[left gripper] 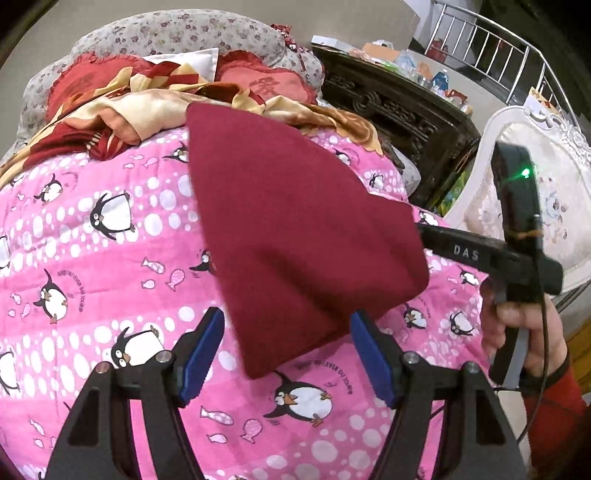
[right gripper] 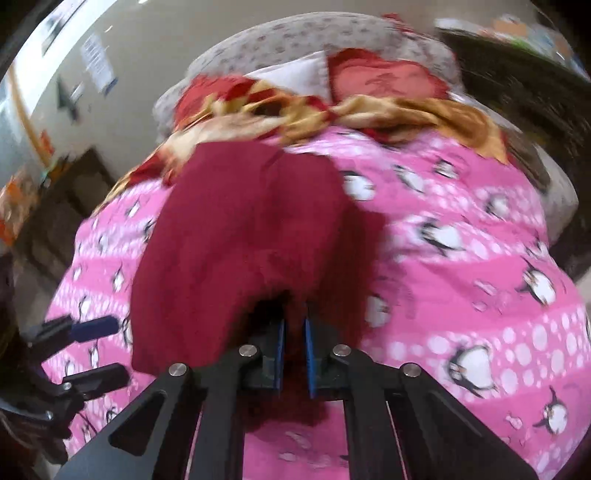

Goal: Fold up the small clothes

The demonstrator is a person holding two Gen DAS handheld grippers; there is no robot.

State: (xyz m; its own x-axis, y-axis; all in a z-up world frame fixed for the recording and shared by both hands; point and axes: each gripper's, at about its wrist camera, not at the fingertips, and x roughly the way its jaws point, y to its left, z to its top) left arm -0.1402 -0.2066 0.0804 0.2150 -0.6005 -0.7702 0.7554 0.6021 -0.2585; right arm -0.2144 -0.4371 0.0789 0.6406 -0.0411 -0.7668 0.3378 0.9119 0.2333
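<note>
- Dark red cloth (left gripper: 295, 229), folded-looking, hangs lifted over the pink penguin quilt (left gripper: 92, 258); lower corner dangles just above the quilt in the left wrist view.
- Right gripper (right gripper: 294, 332): jaws closed tight on the near edge of the cloth (right gripper: 229, 236), red fabric pinched between the 2 blue pads (right gripper: 280, 347). Right wrist view is motion-blurred, so finer fabric detail is unreadable.
- From the left wrist view, the right gripper (left gripper: 424, 230) comes in from the right side, its tip buried in the cloth's right edge; body marked "DAS", green light lit on the upright part.
- A hand (left gripper: 517, 332) wraps the right gripper's handle, red sleeve (left gripper: 554, 413) at the wrist, a thin black cable (left gripper: 543, 369) trailing past it.
- Left gripper (left gripper: 288, 354): jaws spread wide, nothing clamped. Cloth's lower corner hangs in front of the gap between the 2 blue pads (left gripper: 201, 354); whether it touches the right-hand pad cannot be told.
- In the right wrist view the left gripper (right gripper: 96, 347) sits at the left edge, fingers apart, beside the cloth, not on it.
- Farther up the bed: a rumpled red and gold blanket (left gripper: 147, 107), then red cushions (left gripper: 273, 83) and a grey flowered pillow (left gripper: 177, 33).
- Right of the bed: a dark carved cabinet (left gripper: 391, 107) with clutter on top, a white ornate chair (left gripper: 546, 192), a metal railing (left gripper: 498, 48) behind.
</note>
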